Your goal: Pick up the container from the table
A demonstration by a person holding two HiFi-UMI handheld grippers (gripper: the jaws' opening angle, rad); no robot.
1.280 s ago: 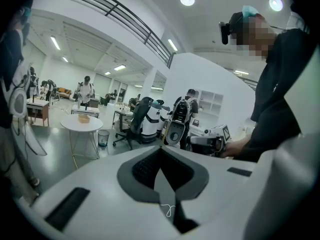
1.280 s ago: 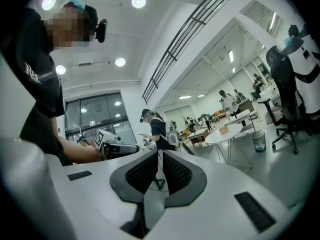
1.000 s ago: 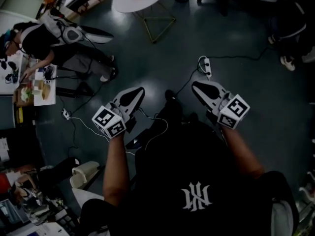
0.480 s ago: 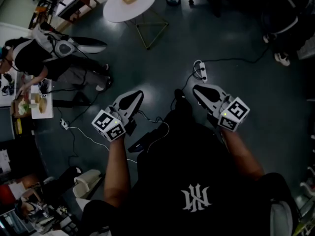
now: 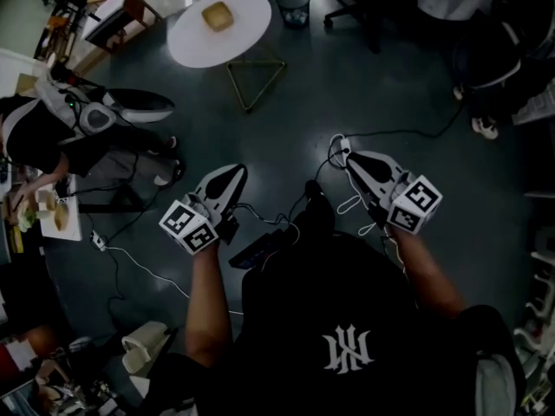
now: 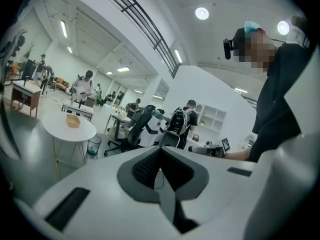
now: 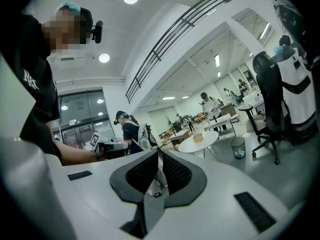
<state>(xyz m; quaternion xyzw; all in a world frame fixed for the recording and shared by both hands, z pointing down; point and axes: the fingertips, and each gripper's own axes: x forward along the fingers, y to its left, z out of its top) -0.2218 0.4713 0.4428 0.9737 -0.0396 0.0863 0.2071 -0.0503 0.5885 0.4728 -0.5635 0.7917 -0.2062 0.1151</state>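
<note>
Well ahead, the container (image 5: 217, 16) sits on the table (image 5: 192, 47), squarish, axis unclear

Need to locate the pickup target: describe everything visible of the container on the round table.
The container is small, tan and squarish with rounded corners, apparently a shallow open-topped box; material and contents are unclear. It sits flat, alone, near the middle of the round white table, touching only the tabletop.
</note>
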